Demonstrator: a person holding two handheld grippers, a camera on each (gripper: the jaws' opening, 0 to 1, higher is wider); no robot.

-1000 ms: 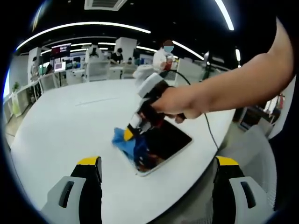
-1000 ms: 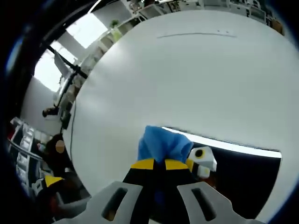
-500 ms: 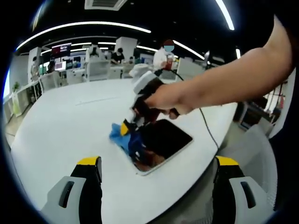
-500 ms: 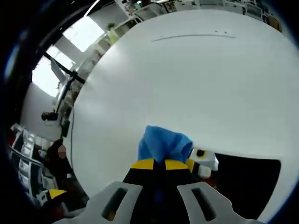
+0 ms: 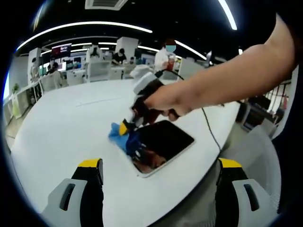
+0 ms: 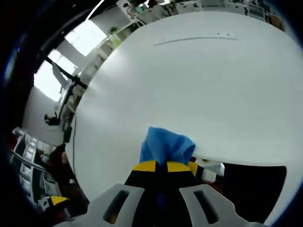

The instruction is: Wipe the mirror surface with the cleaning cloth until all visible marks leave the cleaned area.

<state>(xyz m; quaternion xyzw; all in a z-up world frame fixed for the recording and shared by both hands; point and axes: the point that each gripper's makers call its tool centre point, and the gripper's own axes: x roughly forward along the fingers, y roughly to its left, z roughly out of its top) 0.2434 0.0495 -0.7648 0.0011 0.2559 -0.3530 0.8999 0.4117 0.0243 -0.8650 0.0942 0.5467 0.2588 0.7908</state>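
A dark rectangular mirror (image 5: 163,144) with a white frame lies flat on the white table (image 5: 66,123). In the left gripper view a person's hand holds my right gripper (image 5: 127,130), which presses a blue cloth (image 5: 118,134) onto the mirror's far left edge. My left gripper (image 5: 158,165) stands wide open near the table's front, short of the mirror, with nothing between its fingers (image 5: 91,166). In the right gripper view my right gripper (image 6: 161,166) is shut on the blue cloth (image 6: 166,145), which bulges past its yellow tips at the mirror's (image 6: 255,189) white edge.
The round white table (image 6: 189,80) spreads wide beyond the mirror, with a thin line marked across it. A black cable (image 5: 208,127) runs off the table's right side. Desks, screens and people (image 5: 165,56) stand far behind. A chair (image 5: 258,146) sits at the right.
My right gripper has slid the blue cloth a little further left and up along the mirror's edge. The left gripper has stayed put.
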